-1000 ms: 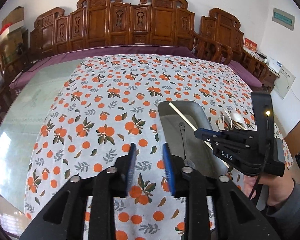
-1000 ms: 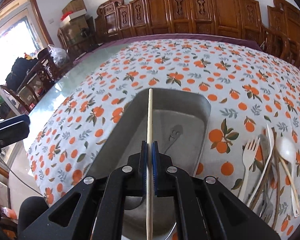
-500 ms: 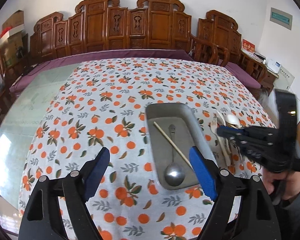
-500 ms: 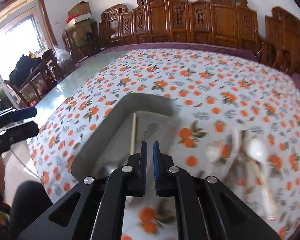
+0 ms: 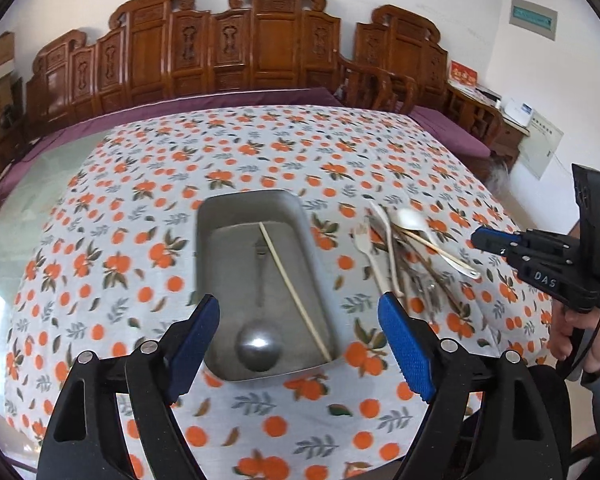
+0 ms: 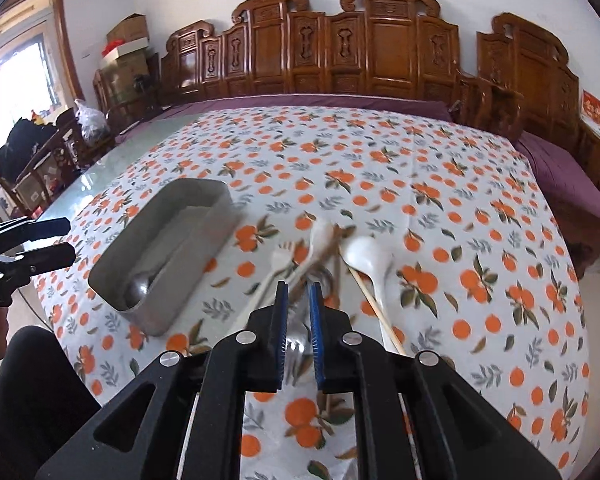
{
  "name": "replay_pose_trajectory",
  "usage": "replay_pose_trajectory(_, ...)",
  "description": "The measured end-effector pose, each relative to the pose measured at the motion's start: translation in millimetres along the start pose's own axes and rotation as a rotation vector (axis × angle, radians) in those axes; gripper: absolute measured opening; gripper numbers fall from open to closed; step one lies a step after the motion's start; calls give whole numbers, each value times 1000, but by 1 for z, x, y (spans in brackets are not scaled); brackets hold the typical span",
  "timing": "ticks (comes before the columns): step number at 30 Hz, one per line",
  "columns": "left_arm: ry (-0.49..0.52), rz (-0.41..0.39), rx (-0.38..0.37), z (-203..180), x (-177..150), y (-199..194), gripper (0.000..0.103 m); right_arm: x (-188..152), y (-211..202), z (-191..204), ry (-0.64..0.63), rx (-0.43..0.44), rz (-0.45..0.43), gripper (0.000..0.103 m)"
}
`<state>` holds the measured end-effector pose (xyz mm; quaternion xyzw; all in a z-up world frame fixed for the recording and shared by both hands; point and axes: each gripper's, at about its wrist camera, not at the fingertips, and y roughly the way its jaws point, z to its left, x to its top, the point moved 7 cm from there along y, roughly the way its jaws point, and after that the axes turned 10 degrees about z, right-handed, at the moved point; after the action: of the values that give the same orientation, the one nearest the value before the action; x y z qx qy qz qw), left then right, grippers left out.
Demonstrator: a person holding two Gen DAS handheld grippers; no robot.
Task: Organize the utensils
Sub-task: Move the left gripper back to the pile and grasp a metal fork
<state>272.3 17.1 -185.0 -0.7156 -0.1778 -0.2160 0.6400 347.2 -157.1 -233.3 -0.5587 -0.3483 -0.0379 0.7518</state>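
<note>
A metal tray (image 5: 205, 248) lies on the orange-print tablecloth. It holds a metal ladle (image 5: 259, 346) and a pale chopstick (image 5: 292, 288). My left gripper (image 5: 300, 332) is open wide above the tray's near end, with nothing between its fingers. To the tray's right sits a pile of utensils (image 5: 412, 264): a white spoon (image 6: 366, 256), a white fork (image 6: 278, 264), a chopstick (image 6: 376, 312) and several dark ones. My right gripper (image 6: 299, 300) hovers over the near side of this pile. Its jaws are opening and stand a narrow gap apart, empty.
The tablecloth (image 5: 260, 152) covers most of a glass-topped table, with bare glass (image 5: 28, 200) at the left. Carved wooden chairs (image 5: 260, 40) line the far side. A person's dark-clad leg (image 6: 36, 380) is at the near edge.
The right gripper let the chopstick go into the tray and swung right to the utensil pile. The left gripper opened wide and drew back over the tray's near end.
</note>
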Motion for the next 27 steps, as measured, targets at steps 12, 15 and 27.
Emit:
replay_pose_trajectory(12,79,55,-65,-57,19,41,60,-15,26,-16,32,8,48,18)
replay_pose_trajectory(15,95,72,-66,-65,28,57,54,-14,29,-18,39,16,50,18)
replay_pose_trajectory(27,107,258,-37,-81,45,148,19,-18,41,-37,82,14,68,18)
